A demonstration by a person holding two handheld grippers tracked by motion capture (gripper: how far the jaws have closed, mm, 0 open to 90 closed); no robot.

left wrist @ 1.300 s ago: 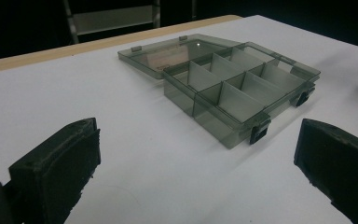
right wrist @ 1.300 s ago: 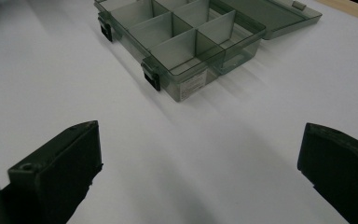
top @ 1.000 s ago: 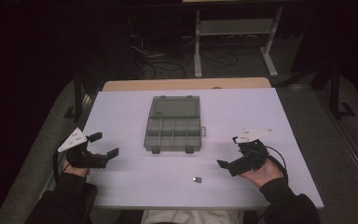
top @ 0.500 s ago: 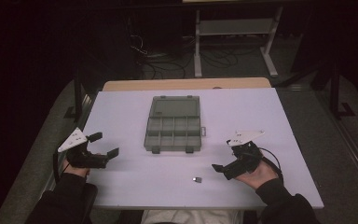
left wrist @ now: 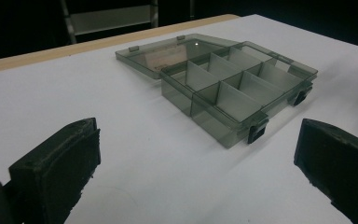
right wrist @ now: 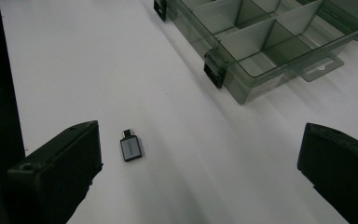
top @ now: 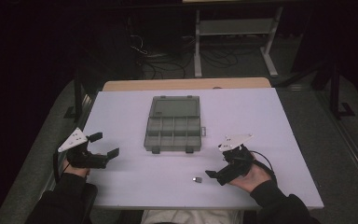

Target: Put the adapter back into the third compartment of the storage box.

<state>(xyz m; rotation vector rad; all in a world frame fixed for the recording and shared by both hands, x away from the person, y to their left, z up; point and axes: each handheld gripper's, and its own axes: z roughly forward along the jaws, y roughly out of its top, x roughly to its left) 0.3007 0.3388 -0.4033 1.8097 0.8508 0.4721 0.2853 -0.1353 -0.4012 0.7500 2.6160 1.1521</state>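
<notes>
Your right gripper (top: 213, 175) slid toward the adapter (top: 197, 179), jaws spread and empty, apparently lining up a pickup. Your left gripper (top: 106, 145) stayed put left of the organizer box (top: 173, 123), also open.

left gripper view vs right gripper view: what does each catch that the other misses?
Left gripper view: the box's open lid lying flat behind the compartments, and the table's wooden far edge. Right gripper view: a small grey adapter on the table near one jaw, and the box's clear hang tab. Both: the open compartment box, its black latches, the white tabletop, wide-open jaws.
</notes>
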